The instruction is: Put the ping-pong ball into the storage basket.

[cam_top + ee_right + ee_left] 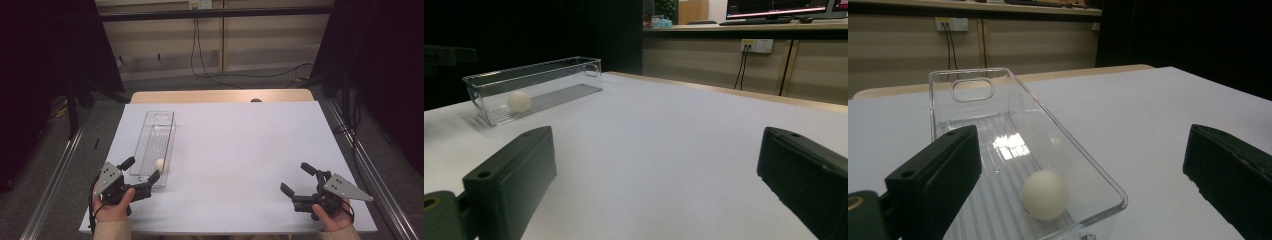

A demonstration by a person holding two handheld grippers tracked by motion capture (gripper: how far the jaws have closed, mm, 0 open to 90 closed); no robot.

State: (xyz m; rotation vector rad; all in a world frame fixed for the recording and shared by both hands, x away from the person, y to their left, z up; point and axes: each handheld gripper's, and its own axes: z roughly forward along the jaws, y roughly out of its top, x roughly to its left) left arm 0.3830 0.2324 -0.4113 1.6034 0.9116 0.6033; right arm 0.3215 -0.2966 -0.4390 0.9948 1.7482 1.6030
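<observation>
High view | one clear bin [156, 131] | one ball [159, 163] | left tool [141, 173], right tool [298, 178] both agape

Ball [1044, 194] was off-white, plain. Bin [161, 125] was clear plastic with a ribbed floor. Table cover [240, 150] was pale lilac-white, no pattern; table edge [220, 95] light wood. Both grippers, left [141, 176] and right [296, 179], were black with grey plates. Sleeves [112, 229] were tan. Back wall beige, side curtains black.
</observation>
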